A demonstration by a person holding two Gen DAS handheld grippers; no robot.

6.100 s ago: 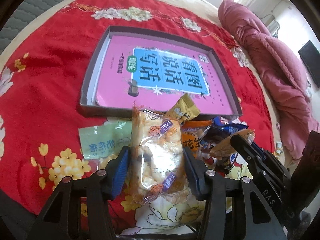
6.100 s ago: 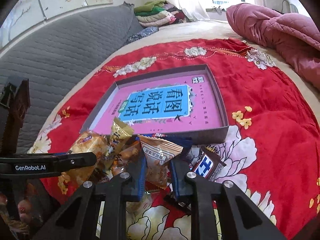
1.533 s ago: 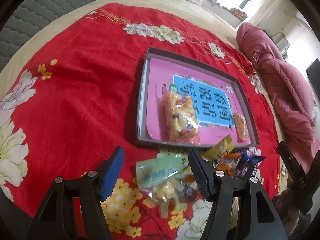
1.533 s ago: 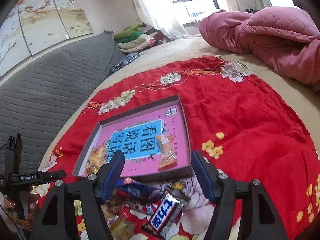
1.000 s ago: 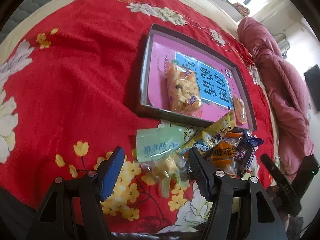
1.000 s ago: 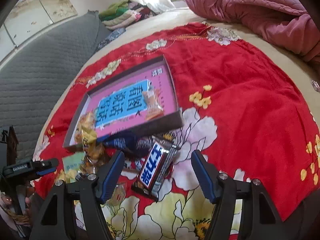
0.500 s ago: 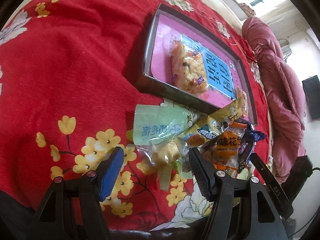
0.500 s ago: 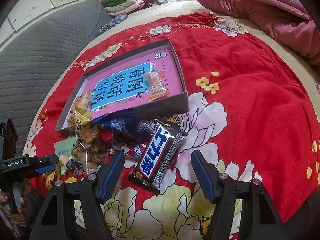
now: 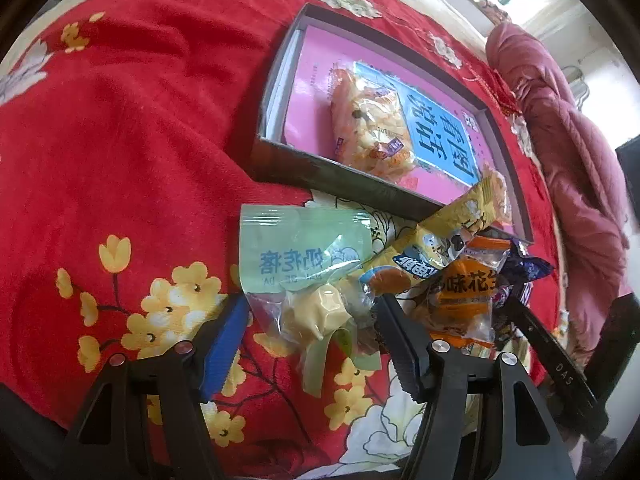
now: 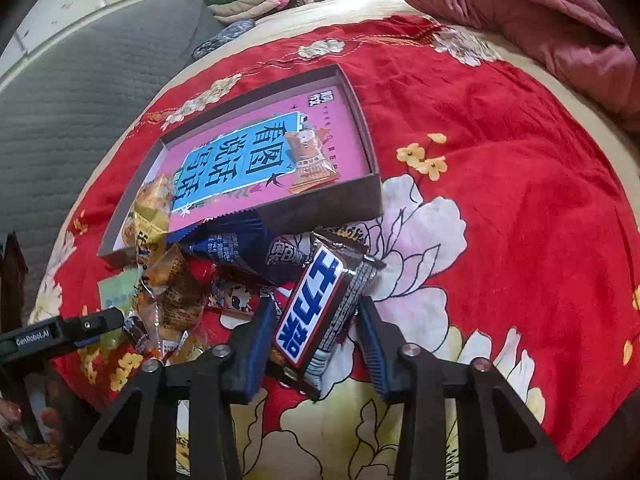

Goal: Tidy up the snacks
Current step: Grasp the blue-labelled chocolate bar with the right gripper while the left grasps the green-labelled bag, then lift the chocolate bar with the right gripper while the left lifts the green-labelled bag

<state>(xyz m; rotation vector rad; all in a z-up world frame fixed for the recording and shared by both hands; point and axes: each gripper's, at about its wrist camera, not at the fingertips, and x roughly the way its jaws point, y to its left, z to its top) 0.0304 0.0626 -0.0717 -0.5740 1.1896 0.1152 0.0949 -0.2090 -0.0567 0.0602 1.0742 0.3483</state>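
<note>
Fingers of my right tool [image 10: 312,344] have just been closing around the brown chocolate bar with the blue-and-white label [image 10: 316,312]; the bar sits between the blue pads, the left pad against its edge, but I cannot tell that both pads press it yet. I come at its near end because that end lies free on the red flowered bedspread [image 10: 500,208], while its far end leans on the dark blue crinkled packet [image 10: 240,248] just beyond.

My left tool [image 9: 312,340] stands apart, straddling the clear bag with a pale green header and a yellow sweet inside [image 9: 308,280], touching nothing that I can see. That bag lies outermost in the heap, so it is the easy one to take. Just right of it the yellow packet [image 9: 440,236] and the orange peanut packet [image 9: 460,300] overlap.

Beyond both tools sits the shallow grey cardboard box lined with a pink and blue printed sheet [image 9: 332,176], holding the clear bag of pale puffed snacks [image 9: 368,128] and the small tan packet [image 10: 310,160], laid flat and apart, which I judge leaves room for more.
</note>
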